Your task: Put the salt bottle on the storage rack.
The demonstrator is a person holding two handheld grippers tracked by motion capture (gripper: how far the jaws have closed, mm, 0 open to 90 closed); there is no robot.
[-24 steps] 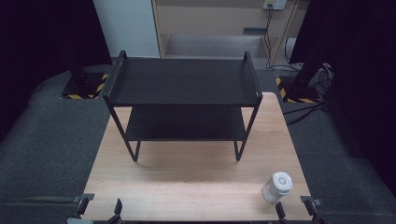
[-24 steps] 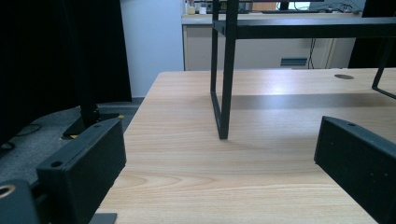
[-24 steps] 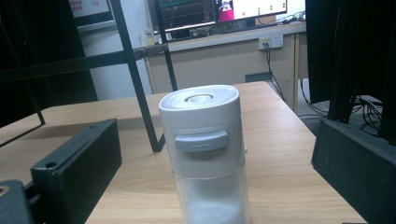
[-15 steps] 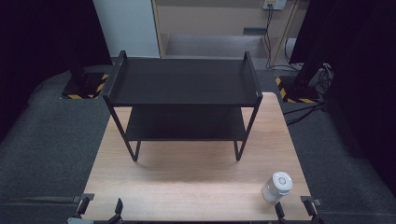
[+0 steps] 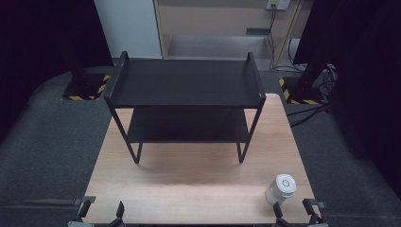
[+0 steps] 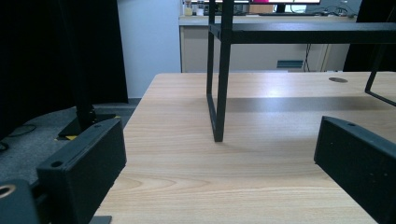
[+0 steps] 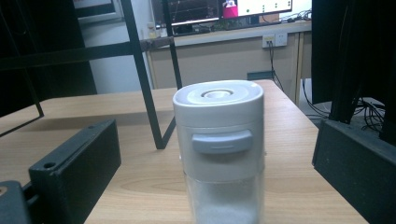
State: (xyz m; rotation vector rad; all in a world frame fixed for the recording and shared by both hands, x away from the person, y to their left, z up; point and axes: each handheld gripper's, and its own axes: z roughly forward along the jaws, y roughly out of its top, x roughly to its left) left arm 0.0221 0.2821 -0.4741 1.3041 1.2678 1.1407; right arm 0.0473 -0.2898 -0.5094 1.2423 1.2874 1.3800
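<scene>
The left gripper (image 5: 100,213) is sitting at the near left edge of the table (image 5: 198,189), its jaws standing wide apart and released, with nothing between them. In the left gripper view, bare wood is lying ahead of those jaws, and beyond it the front left leg of the black two-tier rack (image 6: 219,93) is rising just left of their centre line. Nothing for this hand to take is lying within its reach.

Moving rightward across the table, the rack (image 5: 187,90) is standing well ahead of both grippers, both of its shelves looking bare.

The white-lidded jar (image 5: 281,188) is standing upright near the front right corner of the table, its long axis vertical. The right gripper (image 5: 295,213) is waiting just behind it, jaws spread and holding nothing. In the right gripper view the jar (image 7: 219,154) is sitting dead ahead, centred in the gap, with the left jaw off to one side and the right jaw off to the other, neither touching it. Its lid latch is facing the camera, and a white powder or grain seems to be filling the clear lower part.

The right hand is plainly the nearer one. I judge the coming move is depending on pushing straight forward, so the jaws are straddling the upright body before closing.
</scene>
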